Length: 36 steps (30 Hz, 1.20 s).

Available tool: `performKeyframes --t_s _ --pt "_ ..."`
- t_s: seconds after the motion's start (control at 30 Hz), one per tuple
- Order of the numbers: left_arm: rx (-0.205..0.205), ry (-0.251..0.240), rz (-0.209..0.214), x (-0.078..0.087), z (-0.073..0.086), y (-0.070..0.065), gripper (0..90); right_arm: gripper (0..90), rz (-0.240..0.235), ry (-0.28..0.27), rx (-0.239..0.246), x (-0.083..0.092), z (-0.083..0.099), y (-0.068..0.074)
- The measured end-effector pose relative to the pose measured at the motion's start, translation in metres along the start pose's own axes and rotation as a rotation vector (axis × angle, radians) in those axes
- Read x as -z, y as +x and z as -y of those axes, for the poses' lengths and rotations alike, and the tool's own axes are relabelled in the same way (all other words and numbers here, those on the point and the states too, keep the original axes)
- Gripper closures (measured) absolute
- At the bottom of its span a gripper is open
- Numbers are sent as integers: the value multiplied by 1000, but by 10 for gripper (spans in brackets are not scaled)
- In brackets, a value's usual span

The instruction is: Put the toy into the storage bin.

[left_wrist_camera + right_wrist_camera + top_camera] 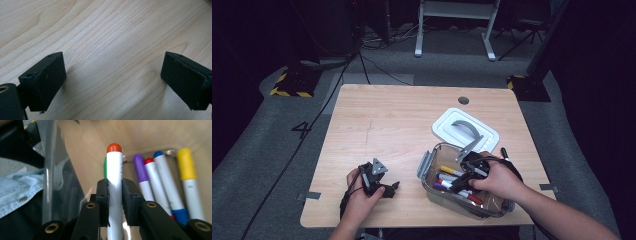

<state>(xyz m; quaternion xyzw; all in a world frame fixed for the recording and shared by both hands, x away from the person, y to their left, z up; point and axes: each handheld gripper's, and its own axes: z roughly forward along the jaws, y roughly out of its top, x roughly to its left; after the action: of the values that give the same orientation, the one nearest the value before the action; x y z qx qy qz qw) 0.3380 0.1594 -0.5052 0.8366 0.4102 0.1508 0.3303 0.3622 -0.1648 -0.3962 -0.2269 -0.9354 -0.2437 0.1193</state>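
Orange-capped white marker (114, 187) is clamped in the right gripper (115, 195); four markers lie beside it; the left gripper (112, 75) stands wide open, empty.

A white lid (464, 129) with a grey handle lies on the wooden table (387, 120), just behind the box. A black pen (504, 153) lies next to it. Black cables (312, 125) run across the grey floor (257, 145).
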Motion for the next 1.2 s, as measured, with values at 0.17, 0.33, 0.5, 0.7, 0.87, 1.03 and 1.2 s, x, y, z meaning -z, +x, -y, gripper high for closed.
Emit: performKeyframes --t_s 0.17,0.33,0.5,0.7,0.87,1.03,1.2 --pt "0 0 0 0 0 0 66 768 -26 62 -9 -21 -2 0" --pt "0 0 0 0 0 0 66 767 -43 97 -8 -36 -1 -5" --pt "0 0 0 0 0 0 66 767 -61 109 -15 -42 -1 -6" --pt "0 0 0 0 0 0 66 765 -55 112 11 -47 -1 -6" --pt "0 0 0 0 0 0 66 646 -39 72 27 -49 -1 -8" --pt "0 0 0 0 0 0 66 552 14 8 46 -45 -2 -11" --pt "0 0 0 0 0 0 66 526 84 -80 61 -20 -4 -14"
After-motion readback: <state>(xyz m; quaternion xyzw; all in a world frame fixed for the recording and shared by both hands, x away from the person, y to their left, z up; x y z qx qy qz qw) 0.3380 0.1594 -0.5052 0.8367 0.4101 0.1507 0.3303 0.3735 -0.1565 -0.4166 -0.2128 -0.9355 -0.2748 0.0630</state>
